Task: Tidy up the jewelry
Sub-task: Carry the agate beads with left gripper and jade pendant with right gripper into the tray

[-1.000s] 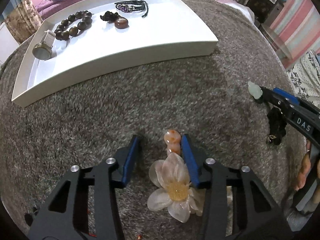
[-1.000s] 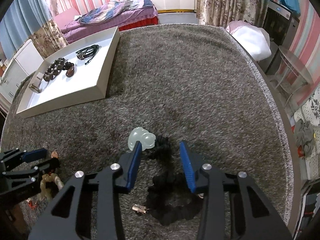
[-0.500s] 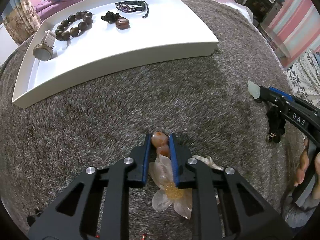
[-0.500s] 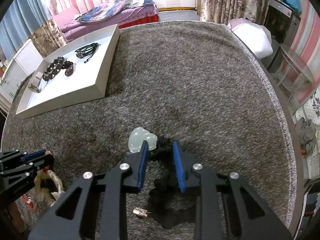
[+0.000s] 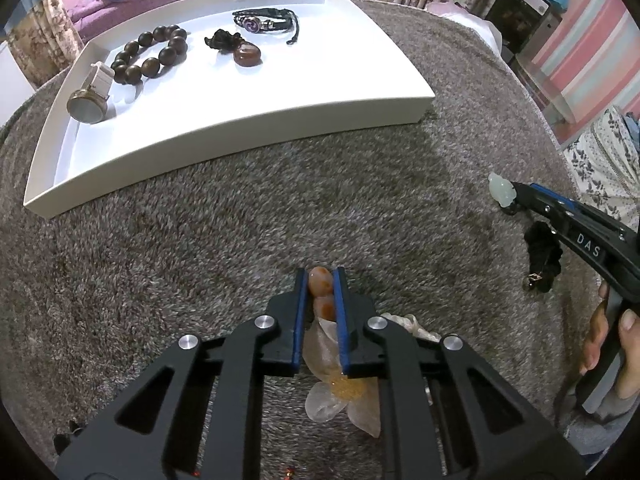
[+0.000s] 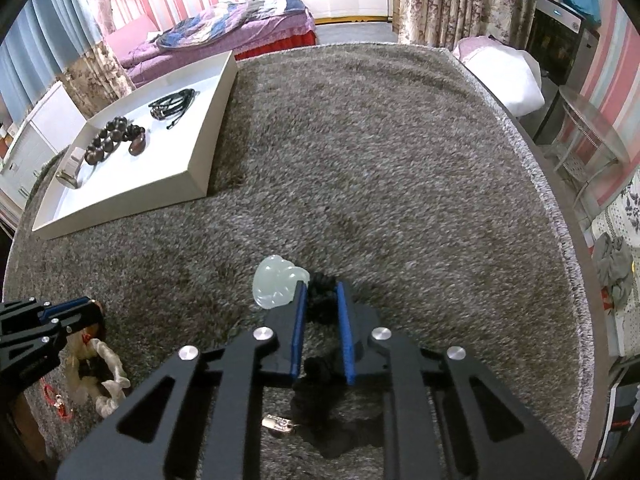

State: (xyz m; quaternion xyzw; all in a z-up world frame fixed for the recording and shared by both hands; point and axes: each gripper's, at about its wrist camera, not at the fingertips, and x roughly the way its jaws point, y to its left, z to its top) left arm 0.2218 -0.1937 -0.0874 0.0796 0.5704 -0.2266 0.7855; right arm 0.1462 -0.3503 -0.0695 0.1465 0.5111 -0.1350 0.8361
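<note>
My left gripper (image 5: 320,277) is closing on the two orange beads (image 5: 325,305) of a pale flower ornament (image 5: 340,396) lying on the grey rug; the blue pads press on both sides of the beads. My right gripper (image 6: 322,289) is closing too, its pads squeezing the black cord (image 6: 320,304) of a pale green jade pendant (image 6: 276,285), whose stone sticks out left of the fingertips. In the left wrist view the pendant (image 5: 500,191) and its cord tail (image 5: 542,258) hang at the right gripper's tip.
A white tray (image 5: 240,138) at the back left holds a watch (image 5: 88,105), a wooden bead bracelet (image 5: 150,54), a brown pendant (image 5: 247,55) and a black leather bracelet (image 5: 266,22). The grey rug (image 6: 380,168) ends at a curved edge on the right. A hand (image 5: 626,340) holds the right gripper's handle.
Both grippers have closed from open: the left onto the orange beads, the right onto the black cord. Neither hand has shifted noticeably.
</note>
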